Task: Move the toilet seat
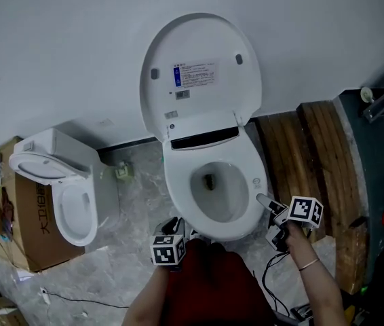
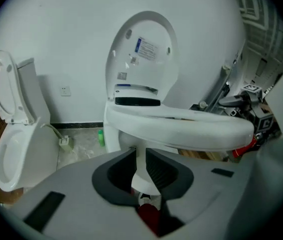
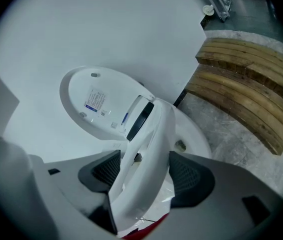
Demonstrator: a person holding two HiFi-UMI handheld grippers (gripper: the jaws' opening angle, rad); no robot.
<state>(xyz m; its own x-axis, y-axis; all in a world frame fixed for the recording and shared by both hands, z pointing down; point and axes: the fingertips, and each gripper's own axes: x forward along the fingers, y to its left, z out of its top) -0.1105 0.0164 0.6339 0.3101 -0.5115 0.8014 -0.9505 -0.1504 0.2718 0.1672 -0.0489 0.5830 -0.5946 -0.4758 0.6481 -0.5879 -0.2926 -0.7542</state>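
In the head view a toilet stands against the wall with its lid (image 1: 199,73) raised, and the toilet seat (image 1: 250,175) lies over the bowl. The left tongs (image 1: 173,224) are at the seat's front-left edge and the right tongs (image 1: 265,202) at its right edge. A second toilet (image 1: 70,195) stands to the left beside a cardboard box (image 1: 32,240), and wooden planks (image 1: 300,155) lie to the right. In the left gripper view the left tongs (image 2: 142,171) are clenched on the near rim of the toilet seat (image 2: 181,124), which stretches across the view below the upright lid (image 2: 144,54). In the right gripper view the right tongs (image 3: 144,176) grasp the toilet seat (image 3: 146,154) edge-on, with a pad against each side of it and the bowl rim (image 3: 194,134) just beyond.
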